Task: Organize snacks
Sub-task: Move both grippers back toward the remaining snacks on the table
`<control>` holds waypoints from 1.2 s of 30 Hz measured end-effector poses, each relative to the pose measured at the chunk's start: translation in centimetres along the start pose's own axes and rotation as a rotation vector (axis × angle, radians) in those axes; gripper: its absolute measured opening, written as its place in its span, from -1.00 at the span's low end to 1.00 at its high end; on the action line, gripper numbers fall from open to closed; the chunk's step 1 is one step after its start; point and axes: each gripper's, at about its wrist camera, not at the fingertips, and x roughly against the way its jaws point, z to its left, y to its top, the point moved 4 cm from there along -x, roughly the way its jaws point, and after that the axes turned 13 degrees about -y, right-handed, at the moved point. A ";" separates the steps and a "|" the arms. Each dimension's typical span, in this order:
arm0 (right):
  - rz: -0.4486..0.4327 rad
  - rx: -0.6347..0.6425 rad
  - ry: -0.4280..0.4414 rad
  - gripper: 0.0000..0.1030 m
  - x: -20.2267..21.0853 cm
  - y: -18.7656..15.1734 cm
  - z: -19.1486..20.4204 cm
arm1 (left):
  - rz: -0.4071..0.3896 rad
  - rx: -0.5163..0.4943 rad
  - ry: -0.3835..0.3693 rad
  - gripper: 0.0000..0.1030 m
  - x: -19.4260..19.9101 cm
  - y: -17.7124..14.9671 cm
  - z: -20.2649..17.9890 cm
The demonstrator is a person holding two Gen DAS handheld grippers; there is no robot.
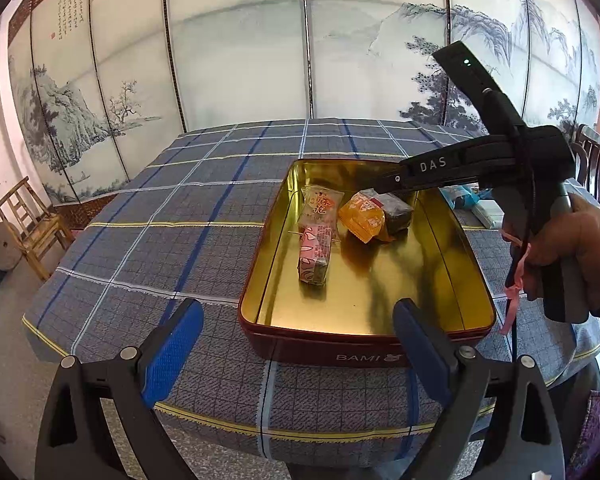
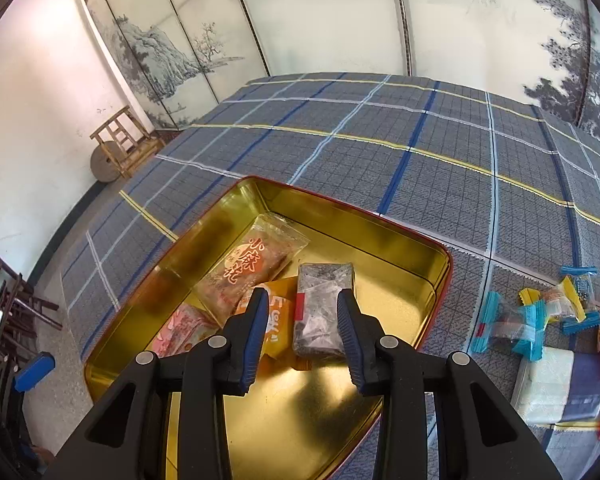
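Right wrist: right hand-held gripper (image 2: 303,300) narrow, around dark snack (image 2: 320,300); left (image 1: 298,328) wide.

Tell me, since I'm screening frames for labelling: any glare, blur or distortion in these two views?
Left wrist view: strong fisheye bending of the wall panels, dark corners, sharp focus, and the tin floor mirrors the snacks and shows a dark streak. Right wrist view: same curvature, a pink overexposed wall at left, bright sheen on the tin floor, slight blur at the right edge.

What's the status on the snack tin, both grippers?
Left gripper wide open, empty, near tin. Right gripper narrowly parted over dark packet, not clamping. Four packets in tin; more wrapped snacks on tablecloth. Nothing blocking.
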 end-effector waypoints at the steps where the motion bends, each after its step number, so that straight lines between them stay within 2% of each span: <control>1: -0.014 -0.008 0.011 -0.28 0.6 -0.2 -0.1 | 0.002 -0.003 -0.001 0.82 0.0 0.0 -0.2; 6: -0.071 -0.033 0.027 -0.24 3.0 -1.4 -1.6 | 0.010 -0.031 -0.001 0.82 0.0 0.1 -1.4; 13: -0.156 -0.074 -0.025 -0.19 6.6 -3.9 -5.5 | 0.015 -0.083 0.002 0.82 0.1 0.2 -3.5; 18: -0.212 -0.123 -0.126 -0.06 9.2 -6.7 -10.5 | 0.018 -0.125 0.002 0.82 0.2 0.4 -5.0; 26: -0.194 -0.274 -0.322 -0.01 11.5 -11.8 -21.6 | 0.034 -0.250 -0.052 0.82 -0.5 1.3 -9.5; 31: -0.174 -0.308 -0.422 -0.01 11.9 -14.4 -26.4 | 0.058 -0.361 -0.159 0.82 -1.7 3.0 -13.2; 33: -0.168 -0.355 -0.396 -0.01 12.0 -15.0 -27.9 | 0.072 -0.422 -0.226 0.82 -2.4 4.1 -14.8; 36: -0.206 -0.383 -0.371 0.00 12.6 -15.0 -28.7 | 0.101 -0.514 -0.363 0.82 -3.6 6.3 -17.2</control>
